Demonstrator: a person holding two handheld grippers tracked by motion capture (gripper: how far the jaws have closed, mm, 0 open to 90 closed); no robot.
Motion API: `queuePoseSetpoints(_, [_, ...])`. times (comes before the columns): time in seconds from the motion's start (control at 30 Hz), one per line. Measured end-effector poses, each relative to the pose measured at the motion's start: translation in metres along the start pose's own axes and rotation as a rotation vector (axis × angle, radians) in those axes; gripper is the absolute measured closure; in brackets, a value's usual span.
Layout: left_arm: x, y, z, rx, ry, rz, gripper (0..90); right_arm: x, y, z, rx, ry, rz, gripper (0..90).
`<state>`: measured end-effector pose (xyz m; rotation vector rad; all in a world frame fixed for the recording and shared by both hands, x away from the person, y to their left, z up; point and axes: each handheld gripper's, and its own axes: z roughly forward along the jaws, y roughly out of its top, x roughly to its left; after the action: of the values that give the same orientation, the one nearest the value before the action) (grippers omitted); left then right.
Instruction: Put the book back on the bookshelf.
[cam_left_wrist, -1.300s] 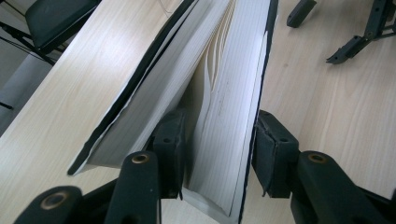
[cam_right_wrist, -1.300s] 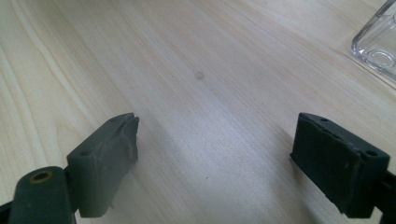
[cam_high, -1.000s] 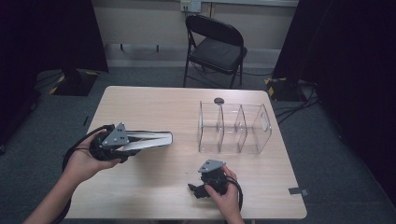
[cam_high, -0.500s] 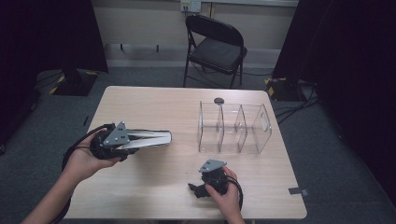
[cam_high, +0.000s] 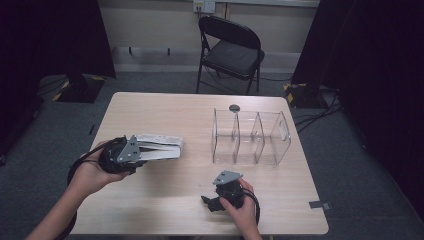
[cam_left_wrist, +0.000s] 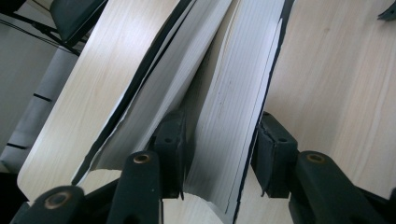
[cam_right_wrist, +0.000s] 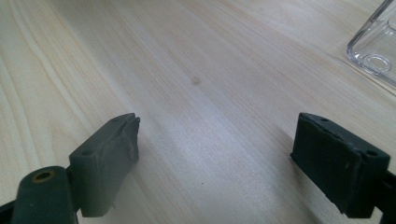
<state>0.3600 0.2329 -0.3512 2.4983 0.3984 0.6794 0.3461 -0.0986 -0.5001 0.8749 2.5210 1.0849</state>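
Nothing moves since earlier | left tool (cam_high: 150, 150) clamps book (cam_left_wrist: 233, 116) left of organizer (cam_high: 250, 137) | right tool (cam_right_wrist: 217, 158) released, idle | book awaits filing

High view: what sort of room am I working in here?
Probably a recording or lab space, not a home: black curtains hang at both sides, cables trail over grey carpet, and a lone folding chair stands behind the bare wooden table.

no text, label, brand, number or sign can be read anywhere. the page edges of the book (cam_left_wrist: 233, 116) are blank, and the table (cam_high: 175, 210), the clear organiser (cam_high: 250, 137) and the far chair (cam_high: 230, 52) bear no readable marking.
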Motion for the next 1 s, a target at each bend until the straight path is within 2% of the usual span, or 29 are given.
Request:
queuePoseSetpoints(0.1, [-0.001,0.005,-0.005,-0.015,-0.016,-0.018,61.4,0.0,-0.001,0.0,-0.006,-0.001,-0.003,13.5])
queuePoseSetpoints(0.17, [0.0,0.008,-0.015,-0.005,-0.037,-0.015,62.3,-0.001,-0.001,0.0,-0.008,0.002,-0.002,13.5])
queuePoseSetpoints(0.2, [0.0,0.009,-0.018,-0.015,-0.045,-0.027,63.1,0.0,-0.001,0.0,-0.001,-0.001,0.01,13.5])
queuePoseSetpoints(0.3, [-0.001,0.01,-0.026,-0.017,-0.058,-0.044,64.8,0.0,-0.001,0.0,-0.009,-0.003,0.0,13.4])
queuePoseSetpoints(0.37, [0.001,0.012,-0.033,-0.004,-0.076,-0.069,65.4,0.0,-0.001,0.0,-0.01,-0.002,0.001,13.5])
queuePoseSetpoints(0.4, [0.004,0.014,-0.036,0.02,-0.087,-0.05,65.5,0.001,-0.001,0.0,-0.004,-0.004,0.011,13.5])
queuePoseSetpoints(0.5, [0.012,0.017,-0.035,0.032,-0.104,-0.12,65.5,0.001,0.0,0.0,-0.003,-0.005,0.005,13.4])
queuePoseSetpoints(0.53, [0.012,0.017,-0.035,0.032,-0.104,-0.12,65.3,0.001,0.0,0.001,-0.003,-0.007,0.004,13.4])
queuePoseSetpoints(0.57, [0.015,0.02,-0.034,0.037,-0.11,-0.142,65.3,0.001,0.0,0.001,-0.004,-0.006,0.004,13.4])
queuePoseSetpoints(0.63, [0.016,0.02,-0.034,0.045,-0.105,-0.144,65.2,0.0,0.0,0.001,-0.006,-0.003,0.005,13.5])
queuePoseSetpoints(0.83, [0.024,0.018,-0.033,0.031,-0.112,-0.157,64.8,0.0,0.0,0.001,-0.008,-0.004,0.014,13.5])
queuePoseSetpoints(0.87, [0.026,0.017,-0.032,0.025,-0.094,-0.14,64.4,0.0,0.0,0.001,-0.012,-0.002,0.008,13.5])
queuePoseSetpoints(0.93, [0.028,0.014,-0.028,0.033,-0.055,-0.13,62.4,0.0,0.0,0.001,-0.006,-0.004,0.012,13.5])
queuePoseSetpoints(1.0, [0.028,0.012,-0.026,0.033,-0.048,-0.126,61.8,0.0,0.0,0.001,-0.01,-0.001,0.007,13.5])
